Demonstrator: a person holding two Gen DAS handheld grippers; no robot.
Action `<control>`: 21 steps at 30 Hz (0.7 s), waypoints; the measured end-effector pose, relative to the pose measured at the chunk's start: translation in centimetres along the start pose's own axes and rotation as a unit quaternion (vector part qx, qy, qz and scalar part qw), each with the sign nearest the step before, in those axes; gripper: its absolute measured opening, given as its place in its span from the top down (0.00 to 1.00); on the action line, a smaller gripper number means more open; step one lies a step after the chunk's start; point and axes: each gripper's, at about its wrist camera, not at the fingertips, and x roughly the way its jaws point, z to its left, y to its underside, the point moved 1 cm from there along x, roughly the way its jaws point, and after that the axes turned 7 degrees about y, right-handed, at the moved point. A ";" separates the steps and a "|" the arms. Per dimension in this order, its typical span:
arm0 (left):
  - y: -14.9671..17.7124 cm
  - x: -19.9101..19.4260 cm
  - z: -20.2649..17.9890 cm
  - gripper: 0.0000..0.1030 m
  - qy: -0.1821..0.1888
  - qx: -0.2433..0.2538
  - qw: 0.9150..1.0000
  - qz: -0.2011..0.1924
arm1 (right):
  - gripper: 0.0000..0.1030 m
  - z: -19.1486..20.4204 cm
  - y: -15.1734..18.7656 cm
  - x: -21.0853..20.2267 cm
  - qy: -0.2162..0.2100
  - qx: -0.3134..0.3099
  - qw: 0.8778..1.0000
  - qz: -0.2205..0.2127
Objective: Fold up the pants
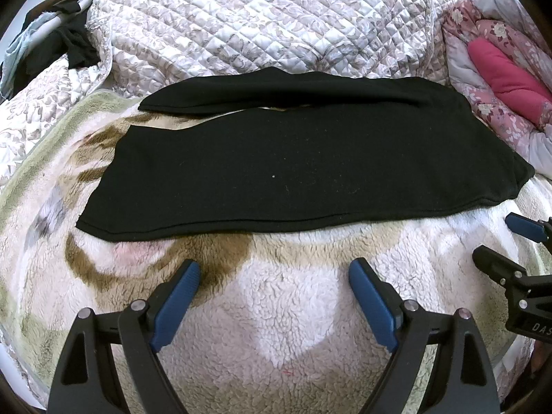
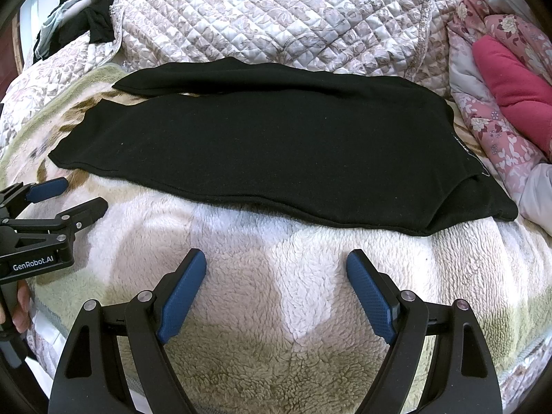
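Black pants (image 1: pixel 293 165) lie flat across a fleece blanket (image 1: pixel 293 310), legs pointing left, waist at the right; they also show in the right wrist view (image 2: pixel 276 148). The two legs lie side by side, the far one narrow. My left gripper (image 1: pixel 274 272) is open and empty, hovering just short of the near edge of the pants. My right gripper (image 2: pixel 276 265) is open and empty, also just short of that edge. Each gripper shows in the other's view: the right one (image 1: pixel 500 238) at the right edge, the left one (image 2: pixel 72 193) at the left edge.
A quilted floral bedspread (image 1: pixel 241 24) rises behind the pants. A pink floral duvet with a magenta cushion (image 1: pixel 507 76) lies at the right. Dark clothes (image 1: pixel 72 45) are piled at the back left. The blanket's green border (image 1: pixel 41 151) runs along the left.
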 end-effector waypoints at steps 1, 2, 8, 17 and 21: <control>0.0 0.0 0.0 0.13 0.000 0.000 1.000 0.000 | 0.19 0.0 0.0 0.0 0.000 0.000 1.000 0.000; 0.0 0.0 0.0 0.13 0.000 0.000 1.000 0.000 | 0.19 0.0 0.0 0.0 0.000 0.000 1.000 0.000; 0.0 0.0 -0.1 0.13 -0.001 0.001 1.000 0.000 | 0.19 0.0 0.0 0.0 0.000 0.000 1.000 0.000; 0.1 0.0 -0.2 0.13 -0.001 0.001 1.000 -0.001 | 0.19 0.0 0.0 0.0 0.001 -0.001 1.000 0.000; 0.1 0.0 -0.3 0.13 -0.001 0.001 1.000 -0.001 | 0.19 0.0 0.0 0.0 0.001 0.000 1.000 0.000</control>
